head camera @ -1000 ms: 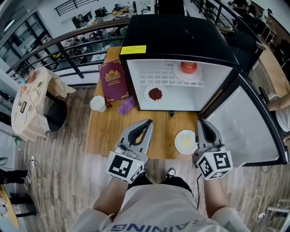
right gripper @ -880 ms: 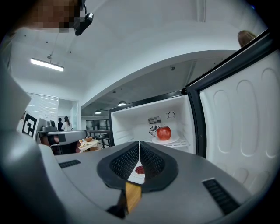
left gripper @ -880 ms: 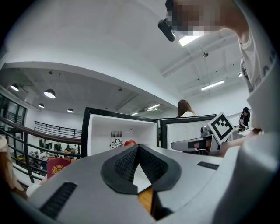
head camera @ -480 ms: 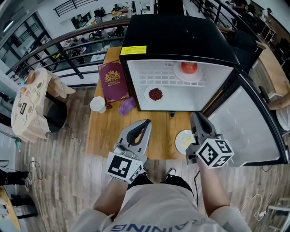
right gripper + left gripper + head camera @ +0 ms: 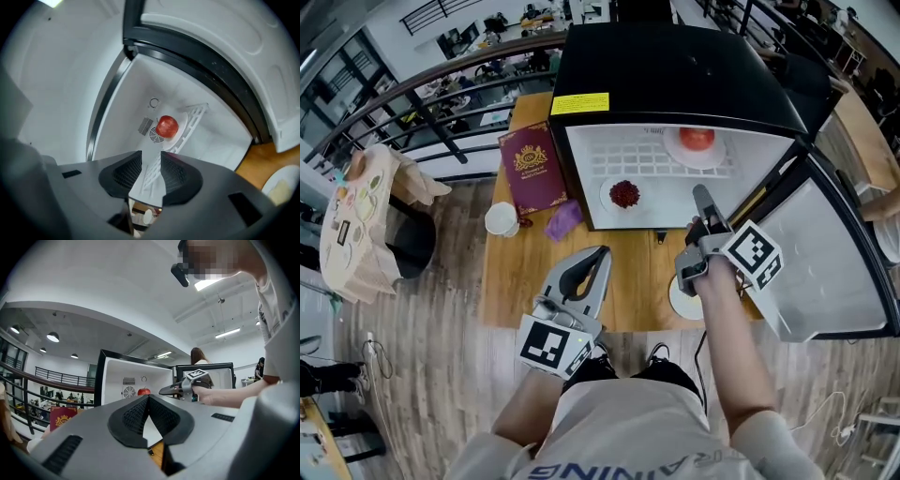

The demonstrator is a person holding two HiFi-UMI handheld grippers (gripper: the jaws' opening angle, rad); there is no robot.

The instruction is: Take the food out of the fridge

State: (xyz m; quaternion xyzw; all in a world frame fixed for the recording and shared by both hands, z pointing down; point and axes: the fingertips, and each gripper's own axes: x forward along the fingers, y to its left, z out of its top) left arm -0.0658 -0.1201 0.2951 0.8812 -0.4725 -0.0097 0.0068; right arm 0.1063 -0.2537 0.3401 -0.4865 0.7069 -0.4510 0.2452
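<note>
Right gripper (image 5: 151, 158) aims at the apple (image 5: 167, 126), empty jaws just opening to receive it. Left gripper (image 5: 148, 398) rests closed, empty

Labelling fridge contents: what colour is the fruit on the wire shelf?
Red. The fruit shows best in the right gripper view.

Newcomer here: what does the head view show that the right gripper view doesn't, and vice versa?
Head view only: the red book, the yellow label on top of the fridge, and the left tool. Right gripper view only: the round vent on the fridge's back wall, and the empty gap between the jaws of the right tool, which have just been opening. Both: the red apple on its white plate.
</note>
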